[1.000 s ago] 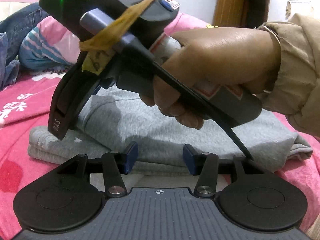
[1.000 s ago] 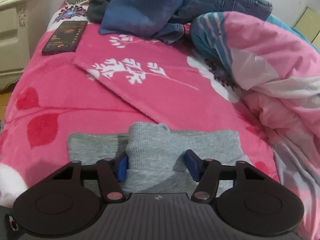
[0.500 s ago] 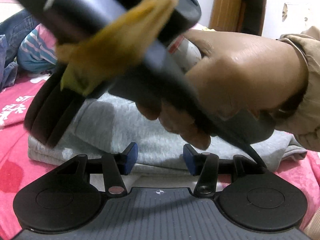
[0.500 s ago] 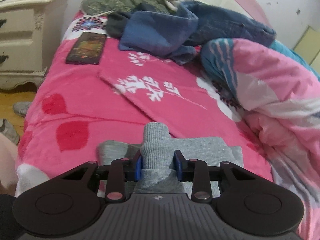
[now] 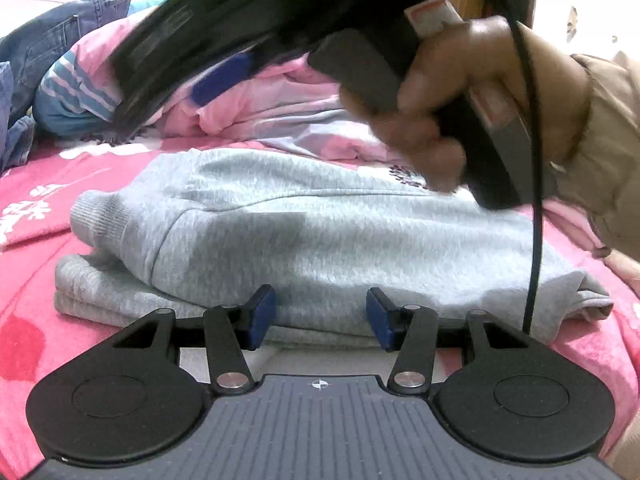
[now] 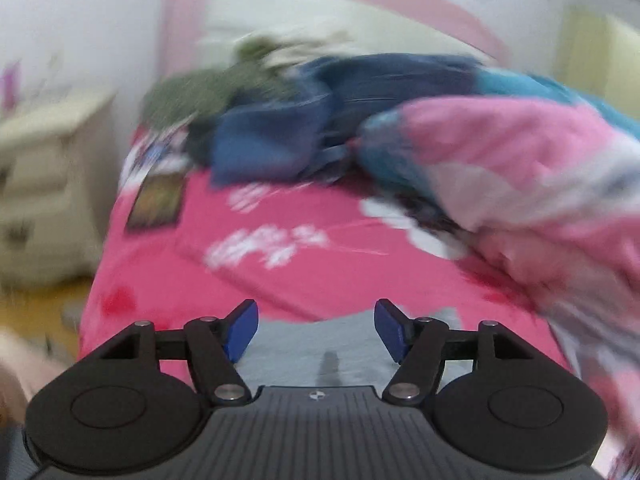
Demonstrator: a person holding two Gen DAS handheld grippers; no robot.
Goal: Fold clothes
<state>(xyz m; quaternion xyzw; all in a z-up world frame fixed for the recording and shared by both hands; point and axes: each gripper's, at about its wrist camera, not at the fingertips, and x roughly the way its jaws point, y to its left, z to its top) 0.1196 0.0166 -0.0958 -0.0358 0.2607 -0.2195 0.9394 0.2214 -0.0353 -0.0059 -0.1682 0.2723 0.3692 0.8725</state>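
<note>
A: The right tool (image 6: 316, 330) has let go of the cuff and lifted; its jaws are opening, nothing between them.

B: And the left tool (image 5: 322, 312)?

A: Half open, empty, at the grey sweatshirt's (image 5: 320, 232) near edge. The sweatshirt lies folded on the bed (image 5: 28, 320); the jeans (image 6: 360, 92) still wait.

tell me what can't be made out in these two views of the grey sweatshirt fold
- Left wrist view: the blurred right gripper and hand cover the sweatshirt's far right edge and the quilt behind.
- Right wrist view: motion blur smears the jeans and the dark flat thing on the pink blanket; its kind is unreadable.
- Right wrist view: most of the sweatshirt sits under the opening, empty right gripper.
</note>
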